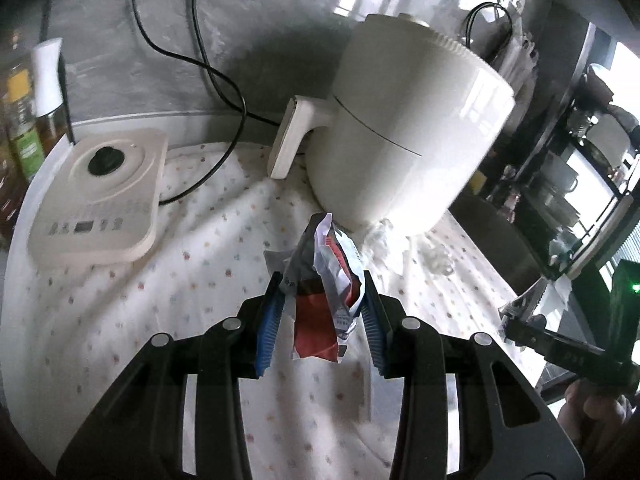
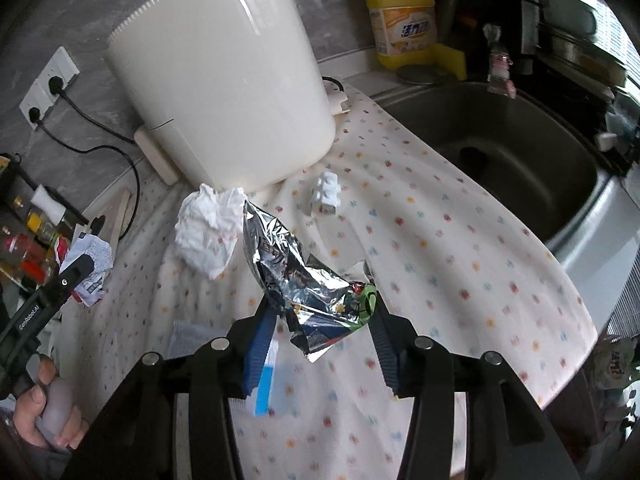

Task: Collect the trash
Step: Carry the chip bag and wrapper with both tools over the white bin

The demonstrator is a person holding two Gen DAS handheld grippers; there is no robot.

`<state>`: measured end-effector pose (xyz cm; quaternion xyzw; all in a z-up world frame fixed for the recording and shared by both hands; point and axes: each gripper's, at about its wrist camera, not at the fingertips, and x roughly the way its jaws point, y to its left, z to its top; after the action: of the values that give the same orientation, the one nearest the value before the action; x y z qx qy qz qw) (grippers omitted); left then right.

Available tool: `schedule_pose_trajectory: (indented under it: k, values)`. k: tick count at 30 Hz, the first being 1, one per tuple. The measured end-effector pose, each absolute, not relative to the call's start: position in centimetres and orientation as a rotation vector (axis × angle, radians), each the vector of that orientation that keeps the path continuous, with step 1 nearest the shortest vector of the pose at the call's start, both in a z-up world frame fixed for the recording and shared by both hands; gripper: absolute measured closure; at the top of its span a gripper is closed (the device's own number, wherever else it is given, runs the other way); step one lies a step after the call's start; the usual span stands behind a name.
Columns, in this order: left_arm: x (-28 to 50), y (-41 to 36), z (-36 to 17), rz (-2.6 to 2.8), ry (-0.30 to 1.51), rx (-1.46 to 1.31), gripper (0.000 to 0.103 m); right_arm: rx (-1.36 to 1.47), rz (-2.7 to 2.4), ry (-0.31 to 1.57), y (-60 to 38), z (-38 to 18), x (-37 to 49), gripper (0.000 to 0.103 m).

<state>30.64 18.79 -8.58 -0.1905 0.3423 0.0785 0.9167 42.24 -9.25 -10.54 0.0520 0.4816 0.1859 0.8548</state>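
While the left gripper (image 1: 320,296) squeezes a red and grey snack wrapper (image 1: 320,300) between its blue pads, the right gripper (image 2: 320,316) pinches a shiny foil wrapper (image 2: 288,264), and both wrappers sit up off the dotted cloth (image 2: 440,264). In the right wrist view, a crumpled white tissue (image 2: 208,232) lies at 11 o'clock, touching the foil's tip. The big white air fryer (image 2: 224,76) blocks 12 o'clock. A small white plastic piece (image 2: 326,194) sits apart at 1 o'clock. The sink (image 2: 560,184) edge borders the cloth at 2 o'clock. Bare cloth is near the grippers.
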Motion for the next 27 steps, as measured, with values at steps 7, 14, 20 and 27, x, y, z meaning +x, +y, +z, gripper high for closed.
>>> schedule_pose_trajectory:
  k: [7, 14, 20, 27]
  values:
    - [26.4, 16.5, -8.0, 0.160, 0.695, -0.393, 0.065, 0.129, 0.396, 1.000, -11.9, -9.8, 38.0, 0.055]
    - [22.8, 14.0, -8.1, 0.143, 0.712, -0.390, 0.064, 0.152, 0.393, 0.991, -14.7, -9.9, 34.3, 0.053]
    - [21.1, 11.2, -8.2, 0.101, 0.723, -0.382, 0.064, 0.177, 0.376, 0.997, -17.4, -10.4, 31.9, 0.051]
    - [20.8, 6.8, -8.5, 0.023, 0.749, -0.342, 0.064, 0.204, 0.337, 0.989, -21.1, -10.6, 29.2, 0.049]
